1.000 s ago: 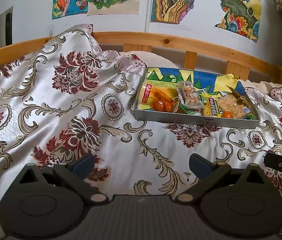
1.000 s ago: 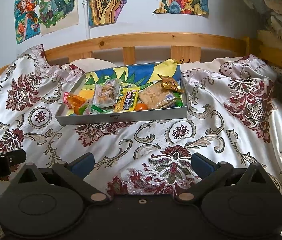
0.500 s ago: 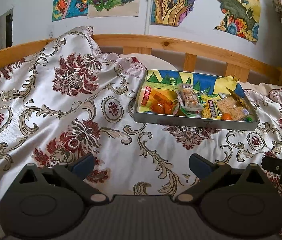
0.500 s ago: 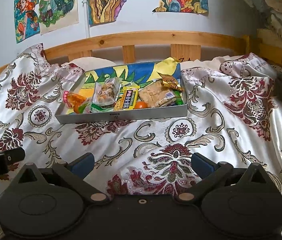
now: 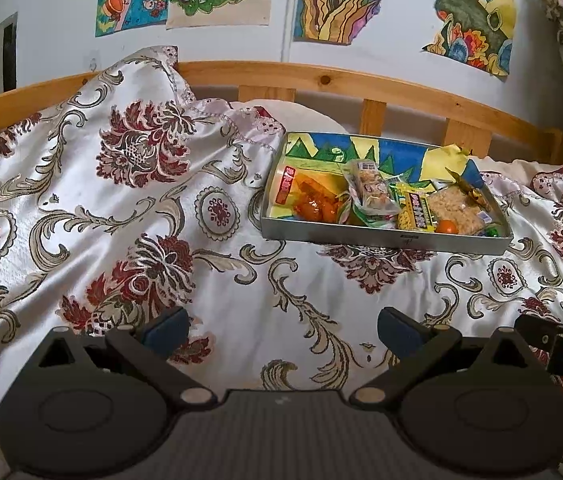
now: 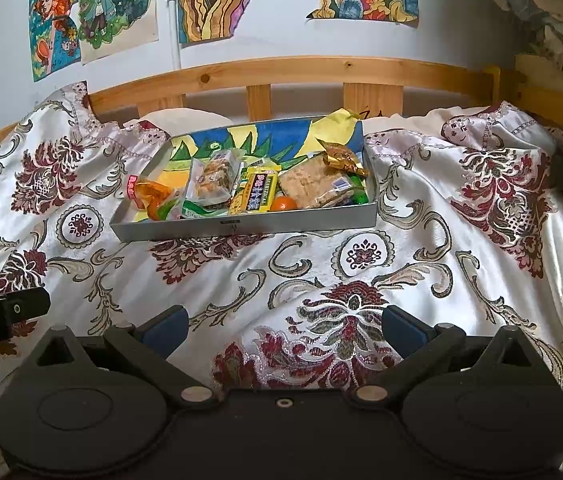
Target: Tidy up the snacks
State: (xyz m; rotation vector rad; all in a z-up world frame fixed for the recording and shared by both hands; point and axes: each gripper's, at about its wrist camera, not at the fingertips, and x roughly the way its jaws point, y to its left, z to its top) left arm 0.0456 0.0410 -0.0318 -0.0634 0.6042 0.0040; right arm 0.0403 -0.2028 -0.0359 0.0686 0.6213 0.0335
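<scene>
Slightly nearer now than a second ago: tray [image 5: 385, 236] sitting a touch lower and larger in the left wrist view, likewise in the right wrist view; nothing inside rearranged.

Left to right in the left wrist view: quilted floral bedspread [image 5: 129, 200] filling the left and centre of the frame; tray at centre right, against the wooden bed rail [image 5: 321, 80]. Inside the tray, from its left end: orange snack pouch [image 5: 313, 200], clear biscuit pack [image 5: 369, 188], yellow candy packet [image 5: 415, 212], small orange ball [image 5: 447, 227], crumbly cake pack [image 5: 455, 208], gold-wrapped sweet [image 5: 469, 192] at the far right corner.

All snacks seen lying in the tray, loosely overlapped; fits equally a gathering just completed or a sorting-out about to proceed. Cannot settle which.

For any handling here: approach low and level over the soft bedspread, take one wrapper by its edge, avoid dragging neighbours or tipping the tray on the yielding bedding.

Left claw [image 5: 281, 330]: spread wide, holding nothing, touching nothing, low centre of frame. Right claw [image 6: 283, 328]: likewise spread wide, empty, above the bedspread, well short of the tray.
</scene>
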